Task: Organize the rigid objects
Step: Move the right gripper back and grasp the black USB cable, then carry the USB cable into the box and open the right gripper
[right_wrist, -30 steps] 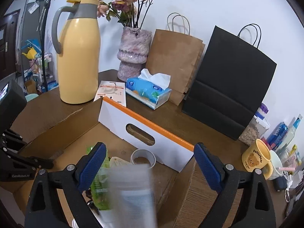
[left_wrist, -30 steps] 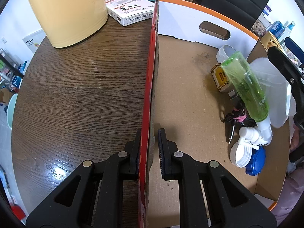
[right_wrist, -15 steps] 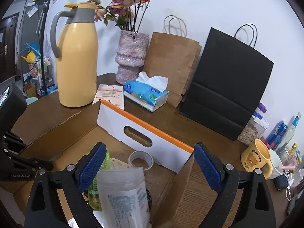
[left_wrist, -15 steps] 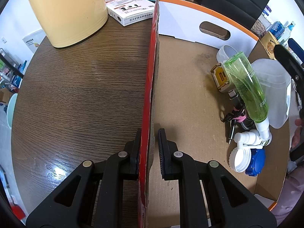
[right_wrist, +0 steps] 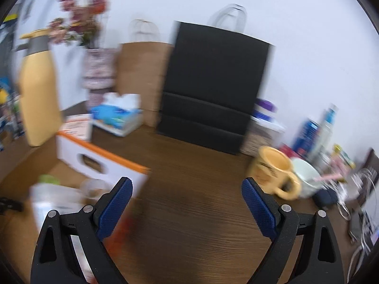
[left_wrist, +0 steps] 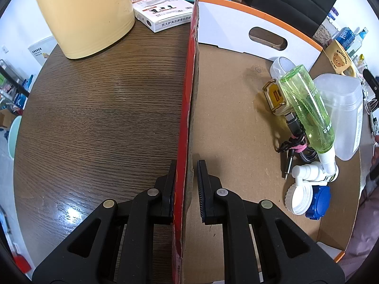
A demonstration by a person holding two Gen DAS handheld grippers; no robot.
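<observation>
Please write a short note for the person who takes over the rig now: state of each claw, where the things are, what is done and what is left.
Left claw: shut on the cardboard box side wall, steadying it.
Right claw: open, empty, over bare table outside the box, facing the yellow mug.
Done: green bottle, clear container, cables, white and blue lids lie in the box.
Left: probably the mug next, then the clutter beside it.

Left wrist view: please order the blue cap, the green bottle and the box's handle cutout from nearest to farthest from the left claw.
1. Blue cap, low on the right of the left claw, inside the box.
2. Green bottle, lying farther up on the right.
3. Handle cutout, in the white far wall.
</observation>
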